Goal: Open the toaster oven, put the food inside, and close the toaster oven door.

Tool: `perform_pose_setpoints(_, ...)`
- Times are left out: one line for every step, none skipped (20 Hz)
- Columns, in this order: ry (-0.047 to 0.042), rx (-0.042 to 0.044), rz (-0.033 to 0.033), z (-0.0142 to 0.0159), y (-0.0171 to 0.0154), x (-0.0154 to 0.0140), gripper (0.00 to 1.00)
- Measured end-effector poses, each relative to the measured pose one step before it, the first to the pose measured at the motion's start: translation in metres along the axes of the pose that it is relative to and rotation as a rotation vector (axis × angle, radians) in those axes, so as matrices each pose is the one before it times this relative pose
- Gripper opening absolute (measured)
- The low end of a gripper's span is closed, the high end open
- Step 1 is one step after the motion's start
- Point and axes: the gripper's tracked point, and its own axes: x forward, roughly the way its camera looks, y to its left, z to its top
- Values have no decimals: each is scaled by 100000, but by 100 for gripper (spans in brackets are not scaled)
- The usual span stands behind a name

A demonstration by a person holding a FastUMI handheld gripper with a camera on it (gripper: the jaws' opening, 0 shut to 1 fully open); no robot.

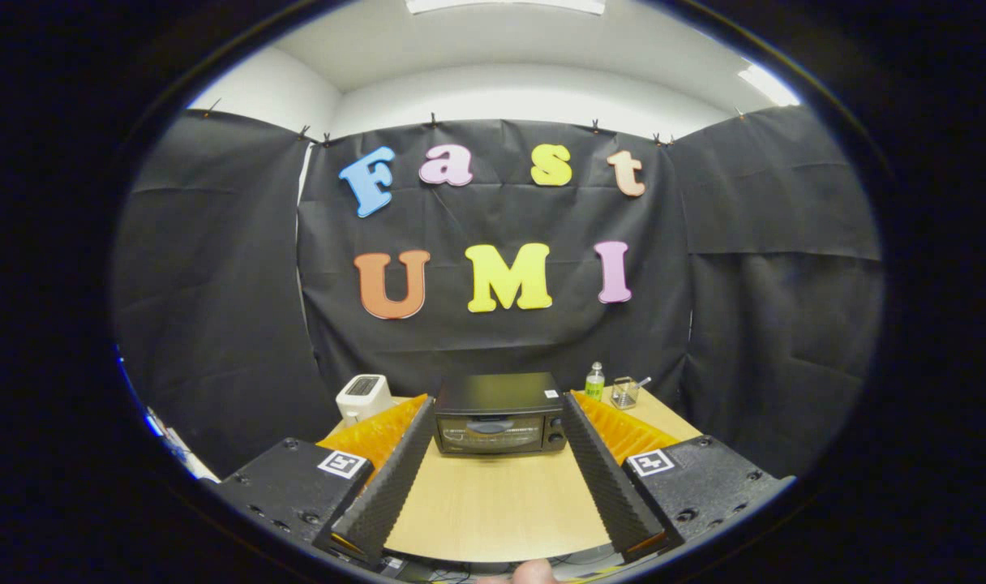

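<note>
The toaster oven point(499, 414) sat at the far side of the desk point(493, 503), its door closed. The claw point(499, 422) was spread wide with nothing in its grasp, its two fingers framing the toaster oven from nearer the camera. Left of the toaster oven stood a white appliance point(363, 397); to its right, a small green bottle point(594, 381) and a clear glass point(624, 392).
</note>
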Motion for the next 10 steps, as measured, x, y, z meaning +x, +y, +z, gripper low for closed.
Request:
perform_pose_setpoints(785, -286, -134, -177, -106, 33, 100)
perform_pose_setpoints(802, 183, 188, -249, -65, 36, 100)
perform_pose_setpoints(410, 80, -174, -94, -51, 14, 100)
perform_pose_setpoints(563, -96, -194, 6, -168, 53, 100)
perform_pose_setpoints(586, -157, 49, -127, -37, 30, 100)
perform_pose_setpoints(145, -72, 324, 7, 110, 58, 100)
perform_pose_setpoints(-558, -433, 276, 161, 78, -18, 100)
perform_pose_setpoints(-487, -538, 200, 151, -7, -25, 100)
perform_pose_setpoints(-119, -331, 273, 21, 3, -108, 100)
perform_pose_setpoints(228, 108, 323, -120, 31, 1, 100)
